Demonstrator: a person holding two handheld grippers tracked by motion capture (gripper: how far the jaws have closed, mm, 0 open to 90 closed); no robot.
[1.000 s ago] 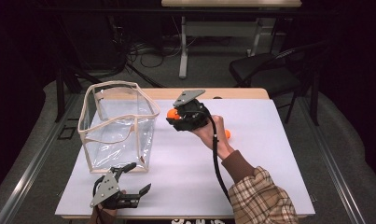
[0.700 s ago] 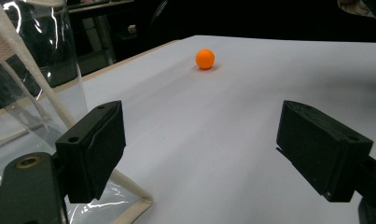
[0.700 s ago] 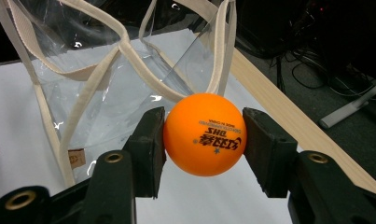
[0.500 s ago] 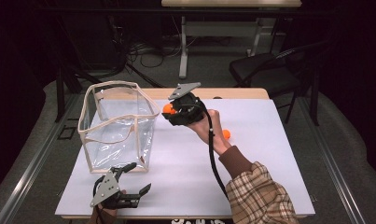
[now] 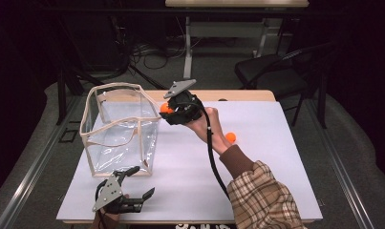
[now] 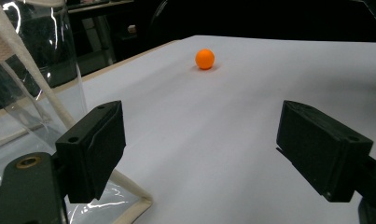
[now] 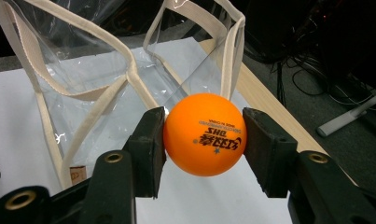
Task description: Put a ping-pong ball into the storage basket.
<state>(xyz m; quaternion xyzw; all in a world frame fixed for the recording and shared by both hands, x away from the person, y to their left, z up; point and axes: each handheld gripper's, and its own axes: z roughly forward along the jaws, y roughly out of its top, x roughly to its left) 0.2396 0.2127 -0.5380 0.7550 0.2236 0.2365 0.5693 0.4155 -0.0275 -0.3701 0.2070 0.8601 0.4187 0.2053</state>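
The clear bag [image 5: 119, 126] stands open on the white table [image 5: 257, 186], toward its left side, cream-edged rim up. To the right of the bag the tabletop is bare out to the table's edge, apart from a second orange ball [image 5: 230, 138] lying well away from the bag. The right gripper [image 5: 167, 110] is raised just beside the bag's upper right corner, forearm reaching in from below the bag's level, jaws pointing at the rim. They pinch an orange ball [image 7: 204, 134] — smooth, matte, dark print across it — pads pressed on both sides. In front of the bag, near the table's front edge, the left gripper [image 5: 138, 183] rests low with its jaws spread wide, nothing between them.
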